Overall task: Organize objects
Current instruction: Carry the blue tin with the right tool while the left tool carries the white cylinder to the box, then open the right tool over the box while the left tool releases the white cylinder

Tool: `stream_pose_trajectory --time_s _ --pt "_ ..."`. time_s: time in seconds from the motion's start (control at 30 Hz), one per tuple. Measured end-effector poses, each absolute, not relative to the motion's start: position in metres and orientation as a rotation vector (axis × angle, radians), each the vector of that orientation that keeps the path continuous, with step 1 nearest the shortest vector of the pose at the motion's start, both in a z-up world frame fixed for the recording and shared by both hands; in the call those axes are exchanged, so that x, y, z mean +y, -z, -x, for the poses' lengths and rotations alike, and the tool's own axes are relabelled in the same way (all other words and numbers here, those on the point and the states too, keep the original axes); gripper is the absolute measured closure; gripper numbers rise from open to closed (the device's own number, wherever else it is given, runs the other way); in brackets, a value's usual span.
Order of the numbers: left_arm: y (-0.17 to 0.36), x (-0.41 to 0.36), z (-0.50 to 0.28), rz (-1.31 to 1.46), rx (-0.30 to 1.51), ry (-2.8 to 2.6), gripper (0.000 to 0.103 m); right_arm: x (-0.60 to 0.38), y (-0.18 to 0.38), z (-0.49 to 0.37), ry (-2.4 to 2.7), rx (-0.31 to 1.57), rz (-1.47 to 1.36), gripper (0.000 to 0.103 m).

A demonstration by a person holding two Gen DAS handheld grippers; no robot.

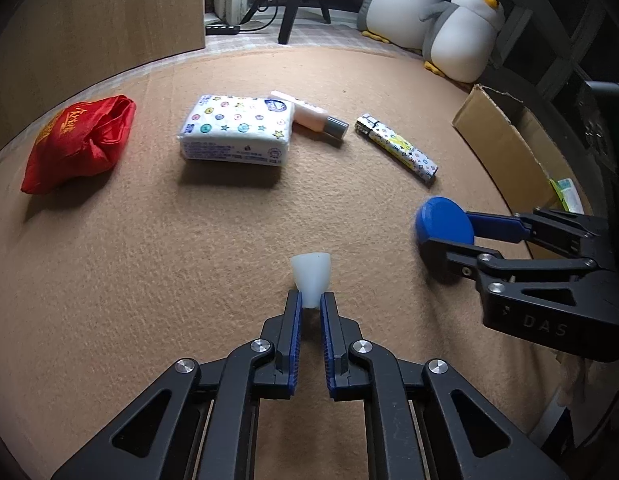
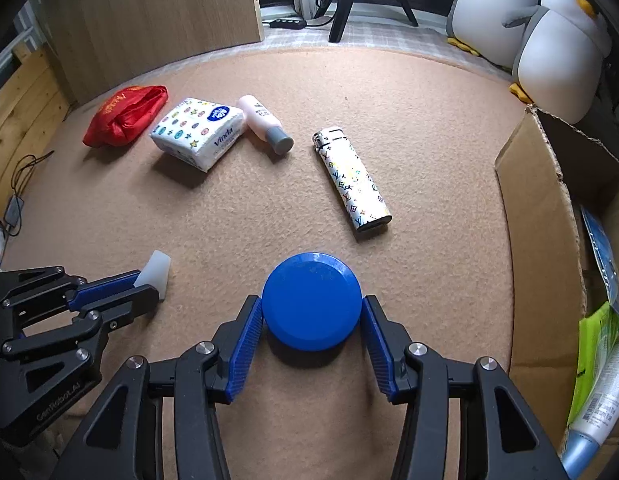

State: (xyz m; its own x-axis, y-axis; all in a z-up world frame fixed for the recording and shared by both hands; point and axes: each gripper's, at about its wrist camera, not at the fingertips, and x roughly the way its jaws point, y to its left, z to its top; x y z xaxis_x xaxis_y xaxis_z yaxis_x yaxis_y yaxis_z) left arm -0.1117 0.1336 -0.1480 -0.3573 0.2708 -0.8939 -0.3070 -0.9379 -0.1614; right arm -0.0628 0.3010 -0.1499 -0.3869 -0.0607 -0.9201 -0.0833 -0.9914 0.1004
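Left gripper (image 1: 310, 305) pinches small translucent white cone cap (image 1: 311, 278), lower centre. Right gripper (image 2: 312, 320) clamps round blue plastic lid (image 2: 311, 301); lift probably slight. Carry both level to open cardboard box (image 2: 541, 248), right edge; keep squeeze firm.

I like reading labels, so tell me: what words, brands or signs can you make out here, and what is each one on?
"Vinda": tissue pack, on its blue oval and its side.
"DAS": body of the right gripper.
"GenRobot.AI": body of the left gripper.
"LV" monograms: lighter.
Gold characters: red bag, too blurred to read.
Pink bottle: print too small.
Tube in the cardboard box: print too small.
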Motion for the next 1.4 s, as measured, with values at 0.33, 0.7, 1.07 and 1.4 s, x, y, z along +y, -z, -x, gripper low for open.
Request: stream_pose_trajectory --time_s 0.33,0.7,1.07,1.4 --pt "0.123 0.131 0.107 1.491 0.006 -2.365 0.093 0.306 0.117 0.041 -2.675 0.282 1.65 0.057" --pt "0.075 0.19 0.103 1.354 0.029 -2.321 0.093 0.351 0.07 0.001 -2.701 0.303 1.522 0.057" --pt "0.052 0.295 0.124 1.258 0.078 -2.252 0.093 0.43 0.062 -0.046 -2.613 0.359 1.446 0.057" --pt "0.056 0.375 0.151 1.255 0.111 -2.198 0.093 0.459 0.071 -0.06 -2.606 0.4 1.448 0.057"
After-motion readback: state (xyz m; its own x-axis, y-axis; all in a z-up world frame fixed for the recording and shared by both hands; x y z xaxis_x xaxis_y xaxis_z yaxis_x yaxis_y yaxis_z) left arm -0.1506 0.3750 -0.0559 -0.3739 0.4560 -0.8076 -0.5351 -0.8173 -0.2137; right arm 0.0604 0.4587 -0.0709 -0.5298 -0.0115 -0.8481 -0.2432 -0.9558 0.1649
